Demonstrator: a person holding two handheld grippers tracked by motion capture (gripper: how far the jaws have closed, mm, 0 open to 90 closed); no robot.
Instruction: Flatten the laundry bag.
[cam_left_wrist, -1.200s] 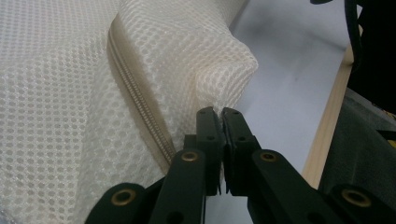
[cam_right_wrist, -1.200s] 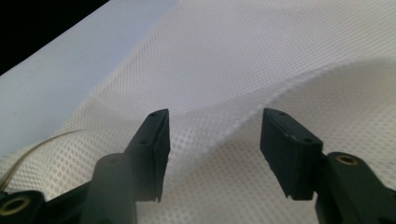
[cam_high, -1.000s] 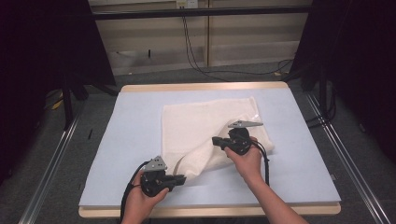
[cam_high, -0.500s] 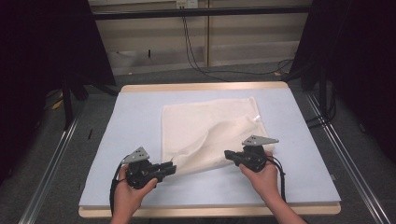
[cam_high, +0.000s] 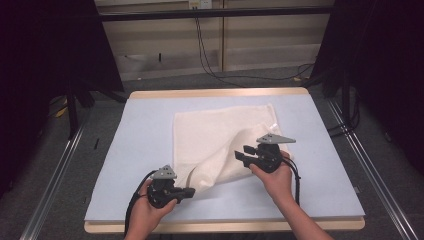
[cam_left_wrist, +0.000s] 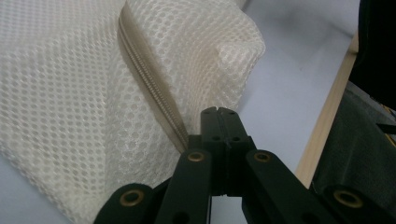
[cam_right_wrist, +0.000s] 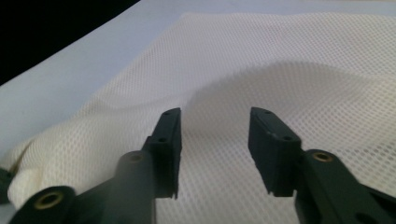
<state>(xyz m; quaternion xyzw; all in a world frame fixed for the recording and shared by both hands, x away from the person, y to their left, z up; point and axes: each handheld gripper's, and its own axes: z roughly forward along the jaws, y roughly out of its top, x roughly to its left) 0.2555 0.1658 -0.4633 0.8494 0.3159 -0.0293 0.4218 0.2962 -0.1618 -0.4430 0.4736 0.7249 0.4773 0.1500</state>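
A white mesh bag (cam_high: 220, 132) lies on the pale blue table (cam_high: 140, 140), its near edge lifted in a fold. My left gripper (cam_high: 192, 191) holds the bag's near left corner, and in the left gripper view it (cam_left_wrist: 223, 114) is shut on the end of the beige zipper (cam_left_wrist: 149, 79). My right gripper (cam_high: 239, 157) hovers over the bag's near right part. Its jaws have just been opening, and it (cam_right_wrist: 215, 126) now stands open with nothing between the pads. The mesh (cam_right_wrist: 289, 70) lies beyond them.
The table has a wooden rim (cam_high: 220, 93). Metal rails run along the floor at left (cam_high: 55, 170) and right (cam_high: 370, 165). Black cables (cam_high: 210, 65) hang down the wall behind. Bare blue surface surrounds the bag on all sides.
The right gripper's jaws have opened and let go of the bag's fold, which has sunk lower. Both hands shifted only slightly; the left stays clamped on the corner.
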